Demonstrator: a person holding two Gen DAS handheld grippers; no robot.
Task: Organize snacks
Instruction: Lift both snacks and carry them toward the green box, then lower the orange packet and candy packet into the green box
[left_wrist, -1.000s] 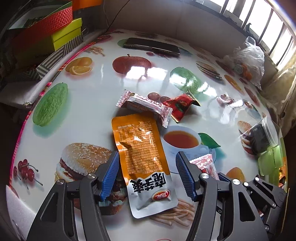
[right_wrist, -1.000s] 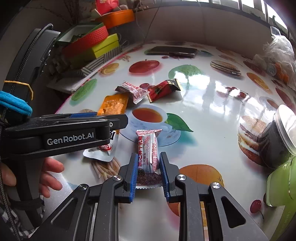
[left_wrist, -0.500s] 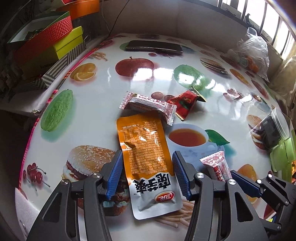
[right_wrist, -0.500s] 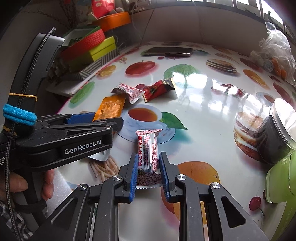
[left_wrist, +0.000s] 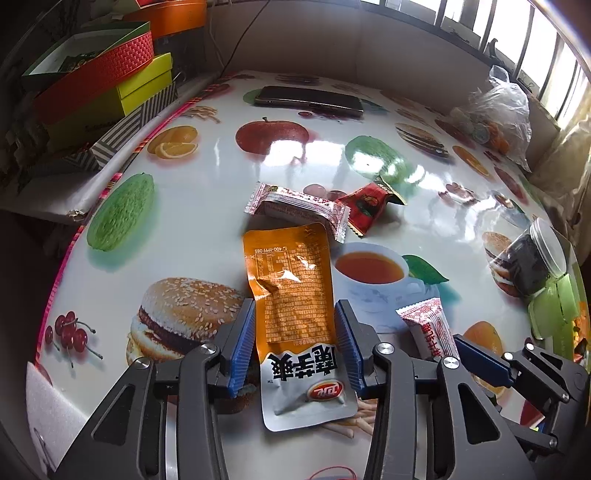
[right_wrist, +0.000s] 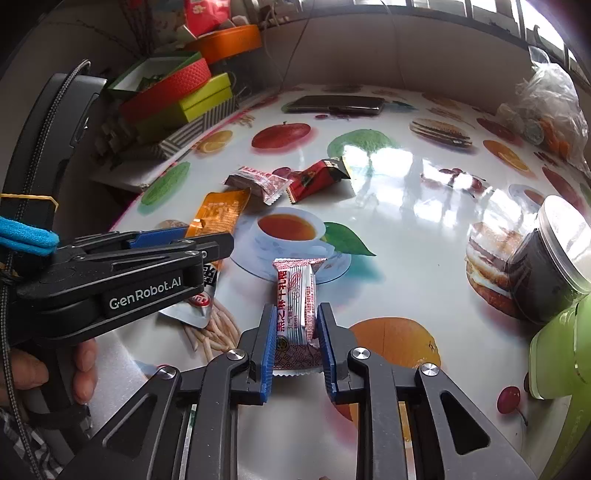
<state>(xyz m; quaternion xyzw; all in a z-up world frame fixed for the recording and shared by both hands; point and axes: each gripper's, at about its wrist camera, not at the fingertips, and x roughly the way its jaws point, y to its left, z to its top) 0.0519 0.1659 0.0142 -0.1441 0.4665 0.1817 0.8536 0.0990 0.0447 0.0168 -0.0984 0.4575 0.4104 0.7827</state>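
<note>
An orange and silver chip packet (left_wrist: 291, 295) lies flat on the fruit-print table (left_wrist: 207, 192). My left gripper (left_wrist: 295, 332) straddles its middle, jaws closing, blue pads right at the packet's two long edges; the packet is not buckled or lifted. To the right, my right gripper (right_wrist: 295, 332) is shut on a red-and-white wrapped snack bar (right_wrist: 297, 295), whose far end points at the printed teacup. From the right wrist view the left gripper (right_wrist: 207, 236) shows side-on over the chip packet (right_wrist: 221, 210), a hand holding its handle.
A pink-white wrapped bar (left_wrist: 295, 210) and a red packet (left_wrist: 369, 206) lie just beyond the chip packet. A phone (left_wrist: 310, 99) rests at the far edge, stacked boxes (left_wrist: 103, 81) far left, a plastic bag (left_wrist: 495, 118) far right, a dark jar (left_wrist: 528, 262) and green container (left_wrist: 554, 306) at right.
The left jaws have narrowed from wide apart to the chip packet's edges. The right gripper has stayed shut on the snack bar in the same spot.
</note>
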